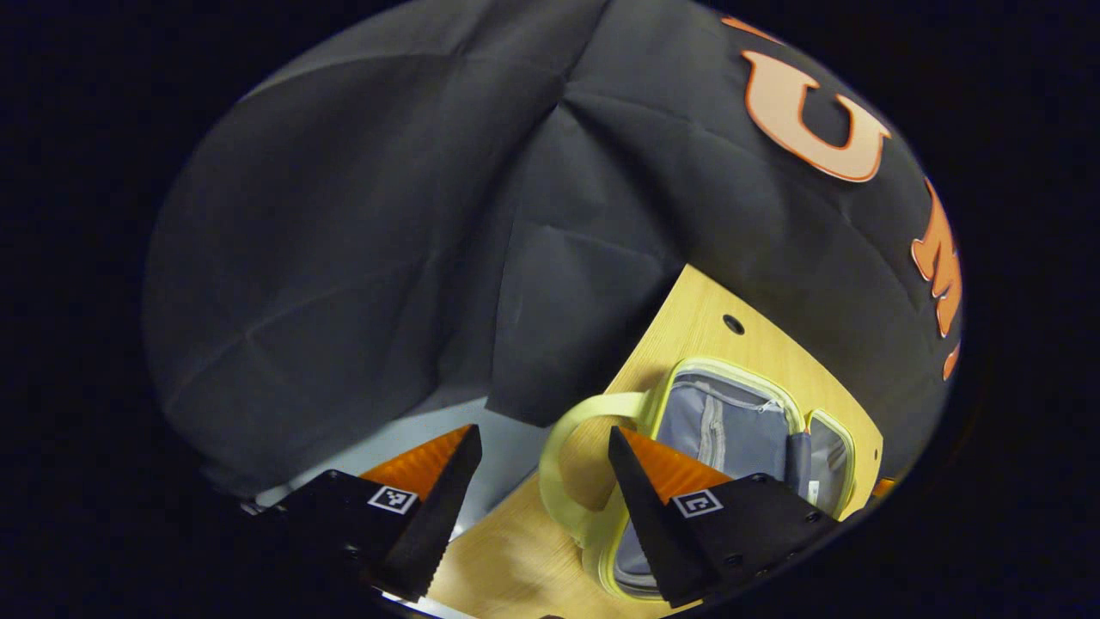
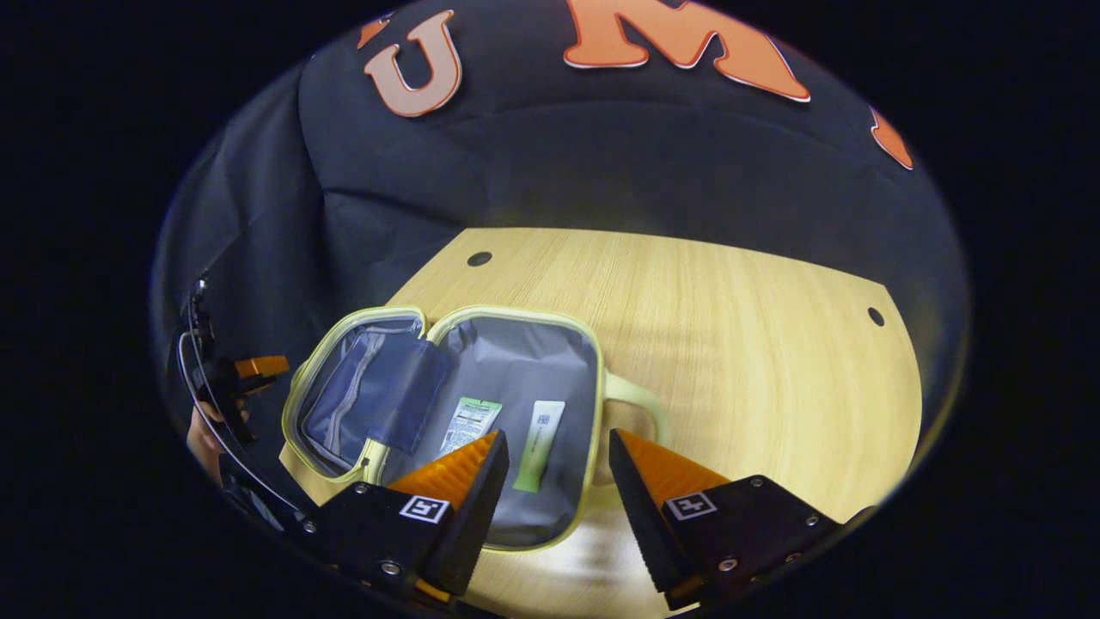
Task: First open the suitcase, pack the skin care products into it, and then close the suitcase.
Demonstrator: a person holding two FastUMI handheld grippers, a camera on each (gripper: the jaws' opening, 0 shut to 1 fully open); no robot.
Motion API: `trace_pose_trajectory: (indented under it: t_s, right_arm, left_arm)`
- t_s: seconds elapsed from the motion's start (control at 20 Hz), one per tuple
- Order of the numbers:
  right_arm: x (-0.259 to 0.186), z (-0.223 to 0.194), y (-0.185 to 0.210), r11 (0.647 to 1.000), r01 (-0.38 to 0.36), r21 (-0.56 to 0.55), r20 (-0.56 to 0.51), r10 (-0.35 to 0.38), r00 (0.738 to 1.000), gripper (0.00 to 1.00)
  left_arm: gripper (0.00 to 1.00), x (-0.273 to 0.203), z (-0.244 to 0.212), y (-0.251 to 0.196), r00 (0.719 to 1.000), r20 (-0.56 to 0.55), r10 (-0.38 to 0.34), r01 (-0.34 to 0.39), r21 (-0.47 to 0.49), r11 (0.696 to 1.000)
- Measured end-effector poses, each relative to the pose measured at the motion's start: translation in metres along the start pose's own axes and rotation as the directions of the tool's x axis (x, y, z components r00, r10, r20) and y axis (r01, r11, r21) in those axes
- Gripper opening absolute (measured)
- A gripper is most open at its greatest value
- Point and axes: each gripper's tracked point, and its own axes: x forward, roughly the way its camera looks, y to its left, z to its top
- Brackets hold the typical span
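A small pale-yellow suitcase [image 2: 516,370] lies open on the wooden table [image 2: 739,344], showing its grey lining. Two flat skin care packets rest inside the right half: a green-topped sachet [image 2: 468,423] and a slim white-and-green tube [image 2: 537,444]. The left half has a zipped mesh pocket [image 2: 365,391]. My right gripper [image 2: 559,456] hovers open just above the case's near edge, close to its yellow handle [image 2: 640,400]. In the left gripper view the same suitcase [image 1: 730,430] sits at the table's end, and my left gripper [image 1: 546,451] is open beside its looped handle [image 1: 567,456].
The table's far part [image 2: 773,284] is bare wood with small round holes [image 2: 479,258]. Black cloth walls close in behind and to the left. A hand holding the other gripper [image 2: 228,378] shows at the far left of the right gripper view.
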Motion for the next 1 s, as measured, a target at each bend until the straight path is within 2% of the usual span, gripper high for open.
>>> trace_pose_trajectory:
  t_s: [0.05, 0.15, 0.2, 0.25, 0.35, 0.4, 0.55, 0.65, 0.8, 0.95, 1.0]
  right_arm:
    - [-0.007, 0.003, -0.003, 1.0, 0.003, 0.001, 0.018, -0.003, 1.0, 0.78]
    - [-0.022, 0.01, 0.002, 0.999, -0.05, 0.015, 0.065, 0.049, 0.997, 0.8]
    - [-0.029, 0.012, 0.0, 0.998, -0.053, 0.019, 0.085, 0.051, 0.995, 0.81]
    - [-0.037, 0.015, -0.002, 0.999, -0.052, 0.01, 0.109, 0.051, 0.993, 0.85]
    - [-0.053, 0.026, -0.01, 0.999, -0.026, -0.021, 0.166, 0.029, 0.986, 0.88]
    - [-0.06, 0.032, -0.014, 0.999, -0.003, -0.034, 0.196, 0.009, 0.981, 0.89]
    - [-0.08, 0.045, -0.027, 0.998, 0.041, -0.038, 0.257, -0.03, 0.966, 0.91]
    - [-0.089, 0.051, -0.029, 1.0, 0.021, -0.003, 0.278, -0.02, 0.96, 0.92]
    - [-0.096, 0.059, -0.046, 0.999, 0.035, 0.024, 0.304, -0.041, 0.952, 0.92]
    - [-0.097, 0.055, -0.063, 0.997, 0.08, 0.008, 0.294, -0.079, 0.953, 0.93]
    - [-0.098, 0.058, -0.064, 0.997, 0.082, 0.007, 0.303, -0.08, 0.95, 0.93]
  left_arm:
    - [0.92, 0.009, -0.005, 0.003, 1.0, -0.029, -0.001, 0.001, -0.002, 1.0]
    - [0.96, 0.026, -0.019, 0.004, 0.995, -0.098, 0.006, -0.004, 0.02, 1.0]
    - [0.92, 0.034, -0.023, 0.003, 0.993, -0.119, 0.004, 0.0, 0.029, 1.0]
    - [0.92, 0.042, -0.027, 0.002, 0.99, -0.139, 0.002, 0.003, 0.034, 0.999]
    - [0.92, 0.052, -0.031, 0.005, 0.986, -0.168, -0.004, 0.012, 0.047, 0.999]
    - [0.82, 0.054, -0.031, 0.007, 0.984, -0.181, -0.003, 0.013, 0.05, 0.999]
    - [0.81, 0.06, -0.032, 0.004, 0.977, -0.205, -0.05, 0.051, -0.001, 0.999]
    - [0.57, 0.066, -0.036, -0.008, 0.976, -0.205, -0.075, 0.074, -0.016, 0.997]
    - [0.21, 0.058, -0.027, -0.014, 0.98, -0.189, -0.067, 0.078, 0.053, 0.996]
    - [0.19, 0.038, 0.002, -0.027, 0.988, -0.102, -0.118, 0.129, 0.105, 0.986]
    - [0.14, 0.021, 0.003, -0.026, 0.99, -0.09, -0.109, 0.119, 0.11, 0.987]
